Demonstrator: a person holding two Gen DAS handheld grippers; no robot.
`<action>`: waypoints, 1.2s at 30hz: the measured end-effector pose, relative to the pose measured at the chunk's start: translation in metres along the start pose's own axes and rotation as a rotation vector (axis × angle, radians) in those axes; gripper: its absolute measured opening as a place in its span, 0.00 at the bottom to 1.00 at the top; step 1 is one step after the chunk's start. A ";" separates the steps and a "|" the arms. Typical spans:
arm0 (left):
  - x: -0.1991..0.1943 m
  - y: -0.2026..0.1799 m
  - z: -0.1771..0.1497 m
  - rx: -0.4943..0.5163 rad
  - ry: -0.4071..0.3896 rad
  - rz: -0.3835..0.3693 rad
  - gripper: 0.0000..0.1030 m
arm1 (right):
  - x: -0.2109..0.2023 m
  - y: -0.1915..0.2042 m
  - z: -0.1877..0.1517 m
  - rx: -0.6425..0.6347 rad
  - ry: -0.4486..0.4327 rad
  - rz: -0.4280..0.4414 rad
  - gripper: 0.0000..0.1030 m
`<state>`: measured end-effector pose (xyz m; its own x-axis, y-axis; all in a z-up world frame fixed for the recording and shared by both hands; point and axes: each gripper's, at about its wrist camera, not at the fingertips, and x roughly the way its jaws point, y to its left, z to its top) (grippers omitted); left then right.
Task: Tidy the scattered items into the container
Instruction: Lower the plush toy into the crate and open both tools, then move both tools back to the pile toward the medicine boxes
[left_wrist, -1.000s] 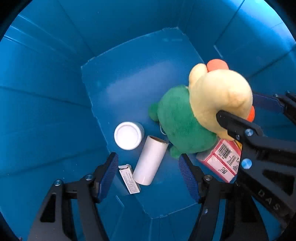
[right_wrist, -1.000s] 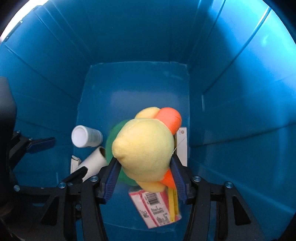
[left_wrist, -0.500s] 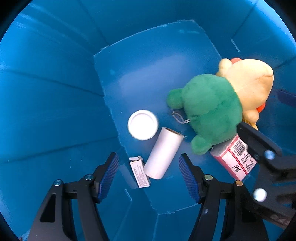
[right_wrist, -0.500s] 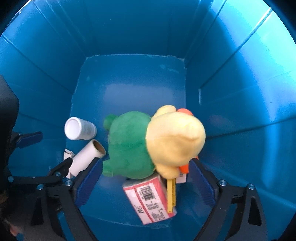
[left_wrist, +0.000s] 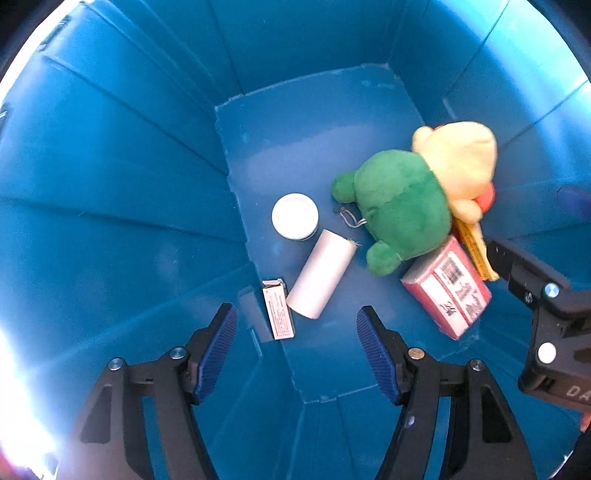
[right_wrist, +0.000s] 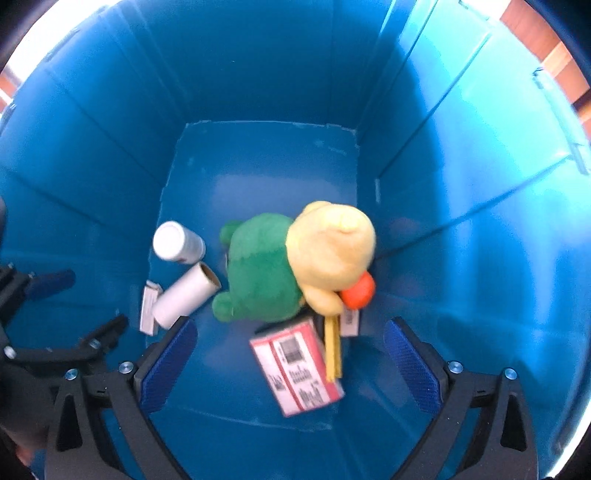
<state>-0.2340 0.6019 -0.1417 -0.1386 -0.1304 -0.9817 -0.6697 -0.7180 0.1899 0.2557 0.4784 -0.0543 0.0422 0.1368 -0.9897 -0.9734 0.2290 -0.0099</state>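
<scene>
Both views look down into a deep blue bin (left_wrist: 314, 129). On its floor lies a plush toy (left_wrist: 406, 206) with a green body and yellow head, resting partly on a red box (left_wrist: 447, 291) and a yellow stick (left_wrist: 474, 247). A white bottle (left_wrist: 294, 216), a cardboard tube (left_wrist: 321, 275) and a small white box (left_wrist: 279, 314) lie to its left. My left gripper (left_wrist: 295, 312) hangs open and empty above the tube. My right gripper (right_wrist: 290, 325) hovers above the plush toy (right_wrist: 266, 269) and red box (right_wrist: 295, 369); its jaws are opening, touching nothing.
The bin's ribbed walls (right_wrist: 461, 184) rise steeply on every side of both grippers. The far half of the bin floor (right_wrist: 258, 173) is bare. A brick-coloured surface (right_wrist: 554, 55) shows past the rim at the upper right.
The right gripper has let go of the plush toy's head, and the toy has dropped onto the bin floor. Its jaws have spread wide. Both grippers have risen.
</scene>
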 end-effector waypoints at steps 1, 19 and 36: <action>-0.007 0.001 -0.005 -0.002 -0.009 -0.009 0.65 | -0.006 0.000 -0.004 0.002 -0.009 0.004 0.99; -0.125 0.038 -0.102 -0.006 -0.260 -0.071 0.65 | -0.100 0.058 -0.057 -0.122 -0.172 -0.004 0.99; -0.135 0.213 -0.222 -0.118 -0.380 -0.015 0.65 | -0.150 0.252 -0.077 -0.233 -0.299 -0.008 0.99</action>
<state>-0.1954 0.3147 0.0287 -0.4045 0.1272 -0.9057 -0.5880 -0.7946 0.1510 -0.0132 0.4417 0.0806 0.0803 0.4187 -0.9046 -0.9964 0.0104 -0.0836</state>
